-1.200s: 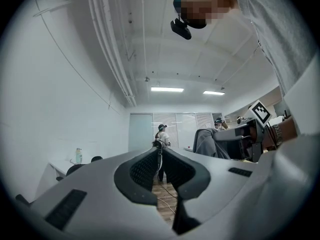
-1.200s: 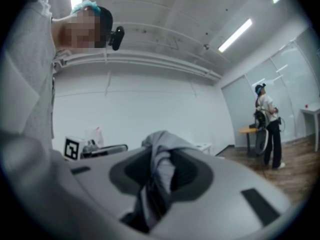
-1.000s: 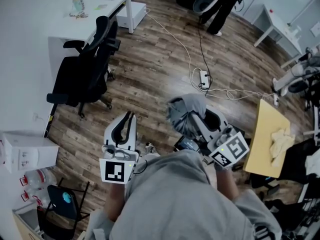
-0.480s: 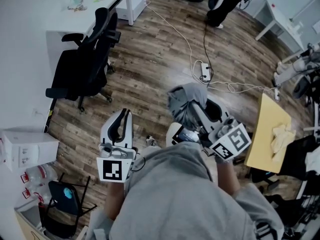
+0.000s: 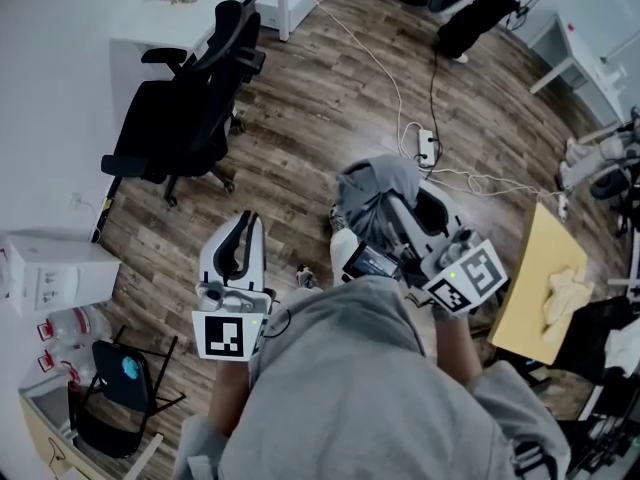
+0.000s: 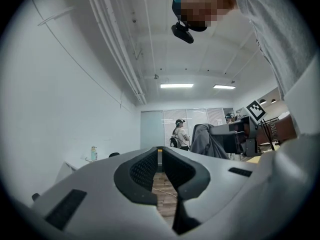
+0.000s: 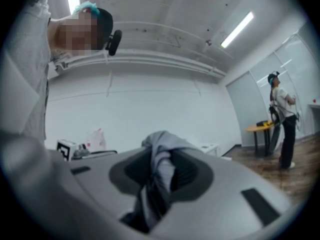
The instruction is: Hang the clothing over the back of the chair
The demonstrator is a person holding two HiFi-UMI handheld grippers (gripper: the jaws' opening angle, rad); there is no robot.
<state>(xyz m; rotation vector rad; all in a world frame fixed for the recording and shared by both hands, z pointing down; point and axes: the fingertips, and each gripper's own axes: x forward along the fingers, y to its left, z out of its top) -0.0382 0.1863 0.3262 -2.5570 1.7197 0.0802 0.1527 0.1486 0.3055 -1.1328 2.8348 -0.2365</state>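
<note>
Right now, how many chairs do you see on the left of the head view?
2. A black office chair stands beside the white desk at upper left; a small black folding chair sits at lower left. More may be hidden elsewhere.

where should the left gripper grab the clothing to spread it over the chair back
Probably the loose fold on the left side of the clothing, coming in level from the left gripper's side. The right gripper pinches it as one bunch, and the free cloth droops clear of those jaws, so a second hold there should spread it for the chair.
</note>
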